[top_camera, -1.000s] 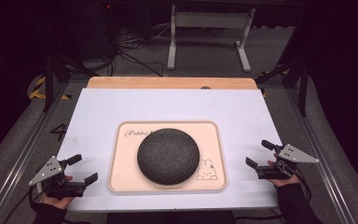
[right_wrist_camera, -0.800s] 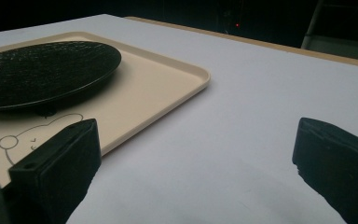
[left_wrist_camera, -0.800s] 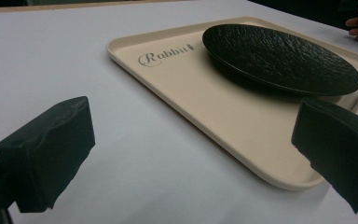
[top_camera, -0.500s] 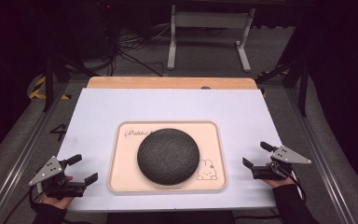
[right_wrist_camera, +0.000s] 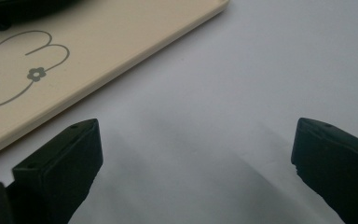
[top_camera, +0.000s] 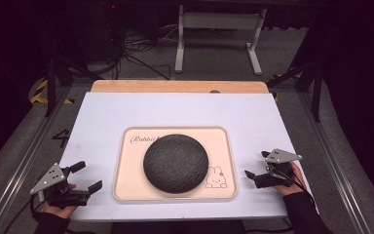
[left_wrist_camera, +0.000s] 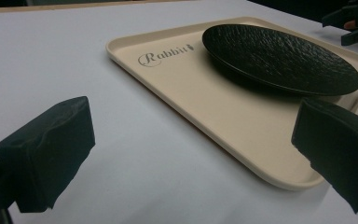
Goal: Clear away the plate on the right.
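- Since the earlier high view, the right gripper (top_camera: 262, 169) has been sliding lower and inward toward the table's near edge; the left gripper (top_camera: 80, 176) is holding the same station, and the tray and plate are lying as before.
- The round black rough-textured plate (top_camera: 176, 163) is resting in the middle of the cream rectangular plastic tray with a rabbit drawing (top_camera: 224, 146), which is lying on the white table surface (top_camera: 126, 112).
- Both grippers are showing their jaws spread wide, gripping nothing; each is sitting on the table outside a short end of the tray.
- The tray's long axis is running left to right, so each short rim is facing one gripper.
- In the right gripper view the tray rim (right_wrist_camera: 121, 79) is lying up and left of the jaws, apart from them.
- In the left gripper view the tray's near corner (left_wrist_camera: 289, 179) is sitting just beside the right-hand jaw; judged the nearer of the two.
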The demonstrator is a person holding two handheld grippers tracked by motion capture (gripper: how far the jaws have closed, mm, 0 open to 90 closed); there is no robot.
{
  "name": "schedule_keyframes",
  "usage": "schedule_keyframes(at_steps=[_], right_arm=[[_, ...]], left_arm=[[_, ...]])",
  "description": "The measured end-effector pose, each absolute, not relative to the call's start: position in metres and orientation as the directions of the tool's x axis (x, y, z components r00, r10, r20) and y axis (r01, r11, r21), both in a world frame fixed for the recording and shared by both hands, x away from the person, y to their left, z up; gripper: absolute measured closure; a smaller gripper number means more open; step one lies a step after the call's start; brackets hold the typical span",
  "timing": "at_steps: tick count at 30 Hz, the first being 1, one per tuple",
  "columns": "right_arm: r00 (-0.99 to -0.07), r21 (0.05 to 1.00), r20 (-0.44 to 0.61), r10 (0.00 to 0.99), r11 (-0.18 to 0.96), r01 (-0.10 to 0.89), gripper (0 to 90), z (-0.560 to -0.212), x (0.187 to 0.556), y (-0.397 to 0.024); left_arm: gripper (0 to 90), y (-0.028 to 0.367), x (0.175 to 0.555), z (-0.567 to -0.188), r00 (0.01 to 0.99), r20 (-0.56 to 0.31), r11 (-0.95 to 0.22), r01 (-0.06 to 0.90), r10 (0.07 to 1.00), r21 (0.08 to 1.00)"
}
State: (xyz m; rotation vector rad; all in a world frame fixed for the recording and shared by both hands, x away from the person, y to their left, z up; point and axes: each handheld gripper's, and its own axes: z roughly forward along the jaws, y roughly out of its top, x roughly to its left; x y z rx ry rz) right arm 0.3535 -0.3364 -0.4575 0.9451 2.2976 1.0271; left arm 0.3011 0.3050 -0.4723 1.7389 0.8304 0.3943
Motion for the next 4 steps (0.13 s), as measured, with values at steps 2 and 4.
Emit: schedule_keyframes(at_steps=[2,4], right_arm=[[-0.662,0.766,-0.125,0.739,0.496,0.410,2.3,-0.4579,0.3542,-0.3354],[-0.670,0.759,-0.116,0.733,0.501,0.417,2.3,-0.4582,0.3557,-0.3353]], left_arm=[[0.0,0.3051,0.3012,-0.4723,0.698,-0.143,-0.139,0.331,0.702,0.933],[0.0,0.3051,0.3012,-0.4723,0.698,-0.143,-0.139,0.331,0.702,0.933]])
